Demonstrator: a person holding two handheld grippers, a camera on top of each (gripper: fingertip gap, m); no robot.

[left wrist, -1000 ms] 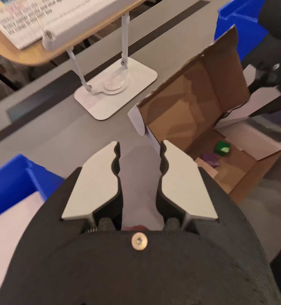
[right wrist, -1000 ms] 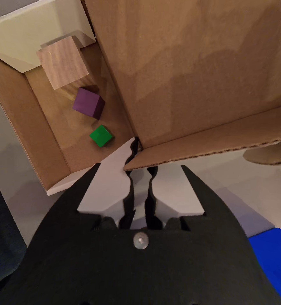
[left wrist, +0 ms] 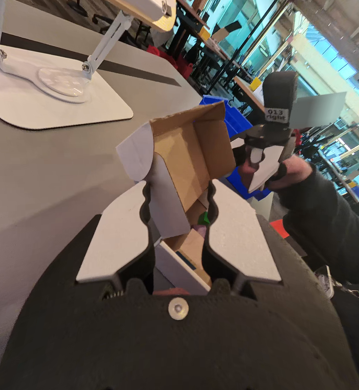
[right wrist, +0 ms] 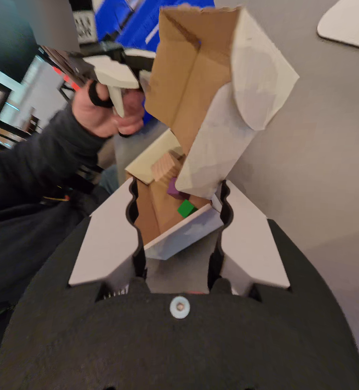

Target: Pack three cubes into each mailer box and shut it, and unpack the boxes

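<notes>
Brown corrugated card fills the middle of both wrist views: the mailer box (left wrist: 187, 160) sits on the grey bench (left wrist: 47, 168) with its lid (right wrist: 187, 69) standing half raised, white outside, side flaps hanging loose. Inside lie a green cube (right wrist: 186, 209), a purple cube (right wrist: 173, 187) and a larger wooden cube (right wrist: 165, 168), so the count of three looks met and shutting the box appears to be the step in hand. The left tongs (left wrist: 177, 185) stand wide with nothing held, looking along the box from its near end. The right tongs (right wrist: 177, 185) are likewise spread and empty, aimed at the opposite end.

The risk I see is the rounded side flap (right wrist: 256, 84): if the lid comes down with that flap outside the wall, it will buckle and jam. The tall wooden cube may also prop the lid. The light box could skid on the smooth bench.
</notes>
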